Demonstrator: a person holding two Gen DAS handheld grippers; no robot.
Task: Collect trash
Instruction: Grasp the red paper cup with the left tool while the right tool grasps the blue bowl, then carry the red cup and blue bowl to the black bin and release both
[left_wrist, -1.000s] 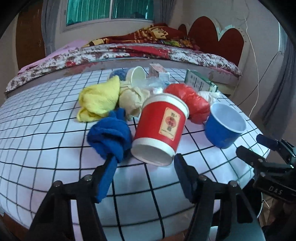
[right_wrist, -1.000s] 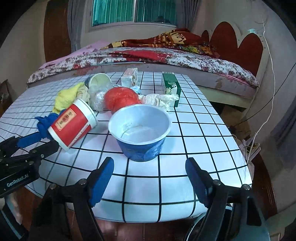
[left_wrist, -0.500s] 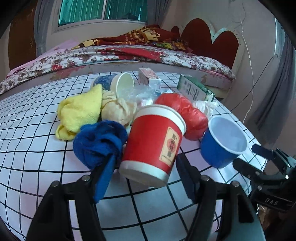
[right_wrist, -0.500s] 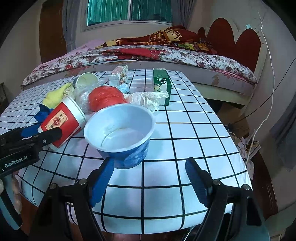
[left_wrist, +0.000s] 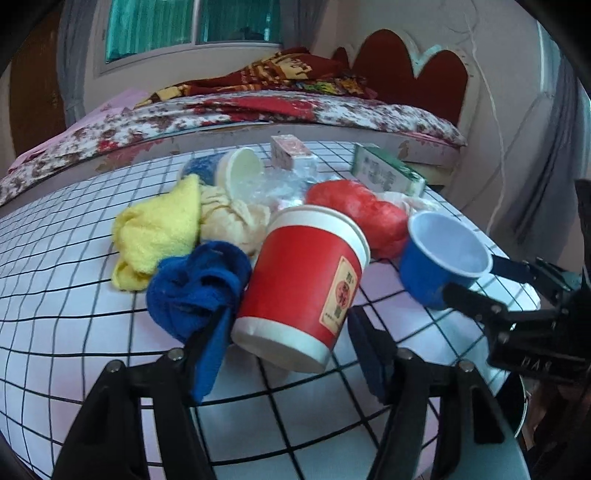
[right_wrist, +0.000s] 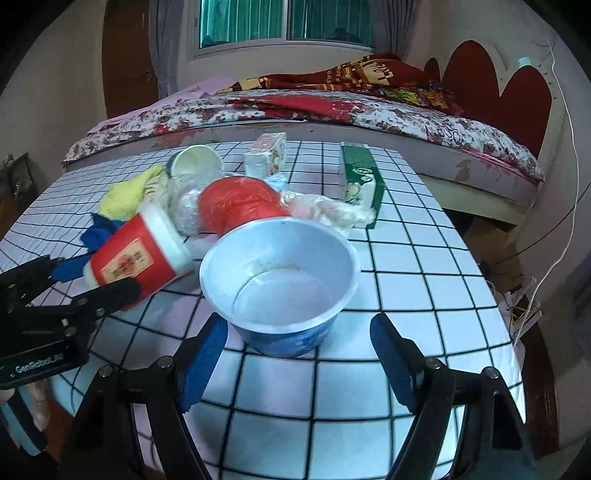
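Observation:
A red paper cup (left_wrist: 303, 273) lies tilted against a pile of trash, its base toward me and between the fingers of my left gripper (left_wrist: 288, 317). The jaws are closing; a thin gap still shows at the right pad. A blue plastic bowl (right_wrist: 280, 280), white inside, stands upright between the wide-apart fingers of my open right gripper (right_wrist: 299, 325), touching neither pad. In the right wrist view the left gripper (right_wrist: 103, 277) straddles the red cup (right_wrist: 136, 258). In the left wrist view the right gripper (left_wrist: 476, 280) flanks the bowl (left_wrist: 439, 266).
The pile on the checked tablecloth (left_wrist: 55, 295) holds a blue cloth (left_wrist: 195, 284), a yellow cloth (left_wrist: 159, 229), a red plastic bag (left_wrist: 354, 214), crumpled clear plastic, a white cup (left_wrist: 240, 170), a small carton (left_wrist: 288, 151) and a green box (right_wrist: 362, 181). A bed stands behind the table.
Both grippers have moved forward over the table. The red cup's base now sits between the left fingers, and the blue bowl sits deeper between the right fingers. Neither item has shifted.

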